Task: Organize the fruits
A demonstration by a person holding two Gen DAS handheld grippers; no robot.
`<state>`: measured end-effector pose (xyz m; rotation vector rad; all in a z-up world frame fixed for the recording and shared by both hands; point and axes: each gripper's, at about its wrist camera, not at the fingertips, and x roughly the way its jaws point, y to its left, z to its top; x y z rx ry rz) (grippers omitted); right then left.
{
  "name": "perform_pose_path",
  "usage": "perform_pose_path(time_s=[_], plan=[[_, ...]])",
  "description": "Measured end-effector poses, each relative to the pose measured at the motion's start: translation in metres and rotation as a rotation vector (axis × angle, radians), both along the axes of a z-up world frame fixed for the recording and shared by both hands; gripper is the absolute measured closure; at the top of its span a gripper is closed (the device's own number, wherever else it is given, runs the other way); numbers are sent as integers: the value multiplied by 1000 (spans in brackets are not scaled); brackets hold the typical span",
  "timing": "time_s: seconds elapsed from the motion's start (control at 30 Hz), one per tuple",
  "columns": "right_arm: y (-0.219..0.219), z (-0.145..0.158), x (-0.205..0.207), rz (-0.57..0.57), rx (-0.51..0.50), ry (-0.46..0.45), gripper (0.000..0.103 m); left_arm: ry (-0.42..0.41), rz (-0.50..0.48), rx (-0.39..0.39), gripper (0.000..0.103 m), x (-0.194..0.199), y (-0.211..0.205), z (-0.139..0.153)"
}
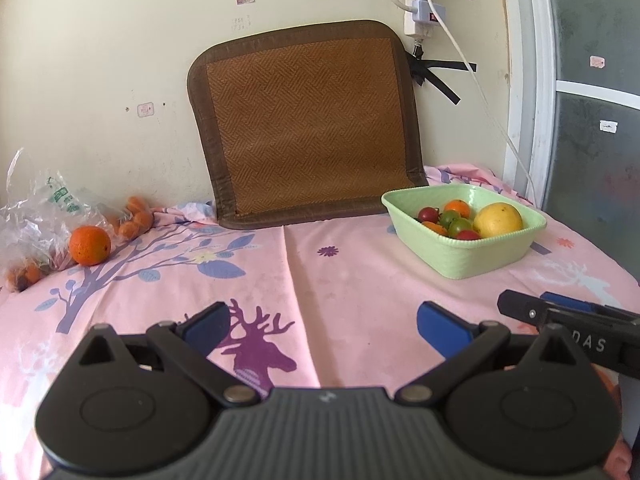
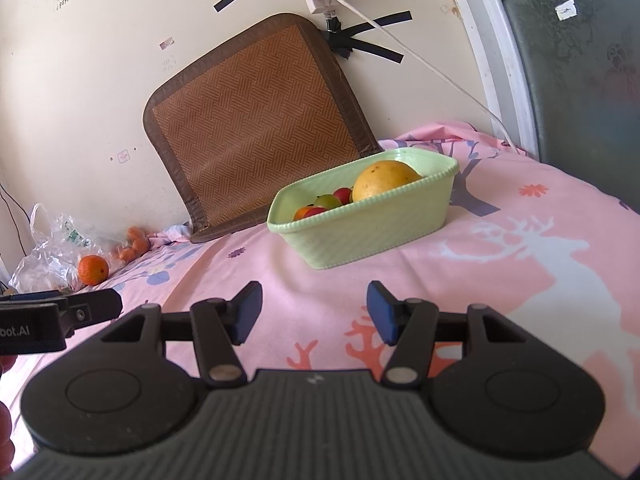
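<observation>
Sitting on a pink patterned bedsheet (image 1: 340,264), a pale green basin (image 1: 464,240) holds the gathered fruit: a large yellow citrus (image 1: 498,220) at its right end, with several small red, green and orange tomatoes (image 1: 444,218) clustered beside it. From the right wrist view the same basin (image 2: 360,236) shows the yellow citrus (image 2: 386,180) rising above its rim. Well apart, at the far left by the wall, a crumpled clear plastic bag (image 1: 36,216) lies open on the sheet; small orange fruits (image 1: 136,218) spill from it, and one loose orange (image 1: 89,245) rests just beside it. A woven brown mat (image 1: 308,124) leans against the wall between bag and basin.

Both tools hover over bare sheet, side by side. The left gripper (image 1: 324,330) has its blue pads spread wide with nothing between them. The right gripper (image 2: 314,312) likewise stands parted and empty, pointing toward the basin.
</observation>
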<state>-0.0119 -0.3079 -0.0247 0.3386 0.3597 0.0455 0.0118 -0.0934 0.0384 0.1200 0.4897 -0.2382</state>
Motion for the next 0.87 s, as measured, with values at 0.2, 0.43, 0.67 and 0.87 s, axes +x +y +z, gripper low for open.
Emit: perform_pose_path(time_s=[0.2, 0.43, 0.67, 0.87], plan=[[-1, 0, -1, 4, 3, -8, 43, -7, 28, 36, 0, 0, 0, -4], [-2, 0, -2, 5, 5, -15, 42, -37, 55, 79, 0, -1, -1, -7], [-2, -1, -2, 6, 4, -16, 42, -24, 37, 90, 0, -1, -4, -9], [-3, -1, -2, 5, 4, -16, 39, 37, -25, 34, 0, 1, -3, -14]])
